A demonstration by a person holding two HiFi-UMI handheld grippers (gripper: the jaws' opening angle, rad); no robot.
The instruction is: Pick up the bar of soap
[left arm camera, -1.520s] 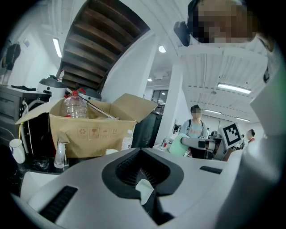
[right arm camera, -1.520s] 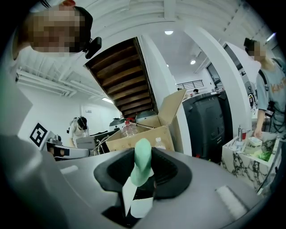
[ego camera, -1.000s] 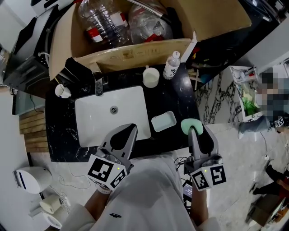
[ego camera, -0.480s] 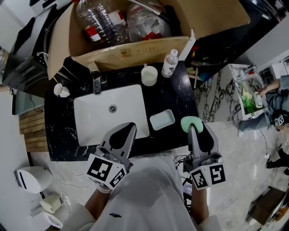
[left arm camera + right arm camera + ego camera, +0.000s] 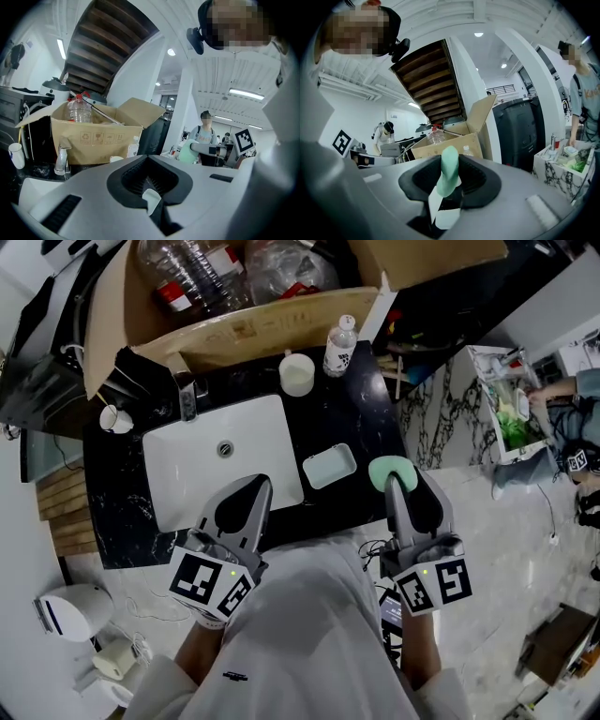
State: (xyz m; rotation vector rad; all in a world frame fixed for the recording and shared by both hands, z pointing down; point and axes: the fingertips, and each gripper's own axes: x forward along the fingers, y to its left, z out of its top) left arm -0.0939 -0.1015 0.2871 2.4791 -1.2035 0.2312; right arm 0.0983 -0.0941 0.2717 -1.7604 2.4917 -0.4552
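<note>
My right gripper (image 5: pixel 394 482) is shut on the pale green bar of soap (image 5: pixel 392 472), holding it in the air just off the counter's right front corner. In the right gripper view the soap (image 5: pixel 449 176) stands on edge between the jaws (image 5: pixel 446 199). An empty light green soap dish (image 5: pixel 330 466) lies on the black counter, to the left of the held soap. My left gripper (image 5: pixel 253 487) hovers over the front rim of the white sink (image 5: pixel 178 507); its jaws (image 5: pixel 151 200) are together with nothing in them.
A faucet (image 5: pixel 185 395), a white cup (image 5: pixel 297 374), a small bottle (image 5: pixel 339 346) and a little cup (image 5: pixel 111 418) stand along the counter's back. Behind them is an open cardboard box (image 5: pixel 244 329) of plastic bottles. A marbled bin (image 5: pixel 502 418) stands at the right.
Both grippers keep their places and the soap stays in the right one. The head view has shifted a little, so the counter sits higher and further left in the picture.
</note>
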